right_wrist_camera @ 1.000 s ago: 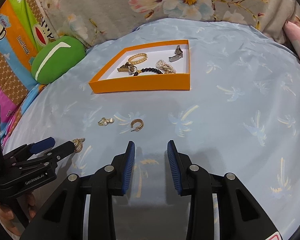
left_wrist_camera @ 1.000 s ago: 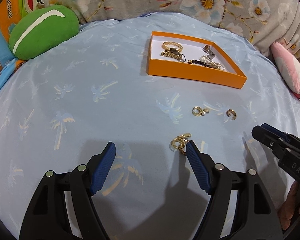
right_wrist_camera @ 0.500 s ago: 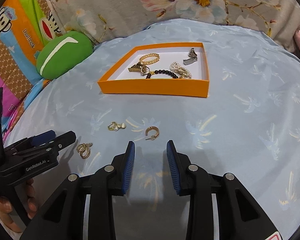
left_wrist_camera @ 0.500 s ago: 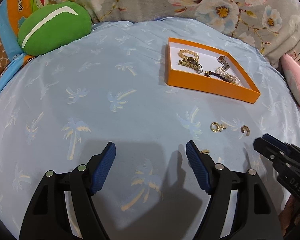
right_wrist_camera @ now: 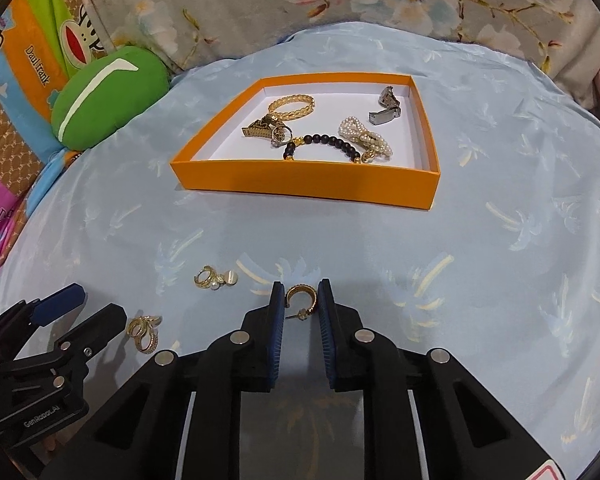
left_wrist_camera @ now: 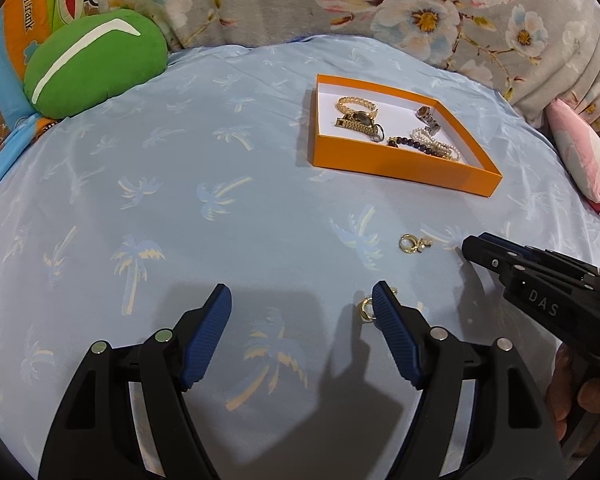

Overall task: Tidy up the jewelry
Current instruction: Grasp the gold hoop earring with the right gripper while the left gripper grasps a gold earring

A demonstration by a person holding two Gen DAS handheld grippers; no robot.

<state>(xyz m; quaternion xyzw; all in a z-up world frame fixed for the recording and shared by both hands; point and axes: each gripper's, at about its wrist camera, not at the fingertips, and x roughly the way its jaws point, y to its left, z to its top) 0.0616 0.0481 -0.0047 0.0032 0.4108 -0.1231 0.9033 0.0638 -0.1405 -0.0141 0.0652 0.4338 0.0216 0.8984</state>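
Straddling a small gold hoop earring (right_wrist_camera: pixel 301 293) lying on the blue sheet (right_wrist_camera: pixel 480 280), the right claw (right_wrist_camera: pixel 299 312) stands narrowly parted, not yet pinching. Light, stiff, slippery: grip across the hoop's sides. Left claw (left_wrist_camera: pixel 302 312) is spread wide.

the right gripper (right_wrist_camera: pixel 298 300) is advancing across the blue sheet (right_wrist_camera: pixel 480 280), its narrowly parted jaws now bracketing the gold hoop earring (right_wrist_camera: pixel 300 294) that previously lay ahead.

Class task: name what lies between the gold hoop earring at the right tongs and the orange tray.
Nothing: between the hoop earring and the orange tray the right wrist view shows only bare blue palm-print cloth.
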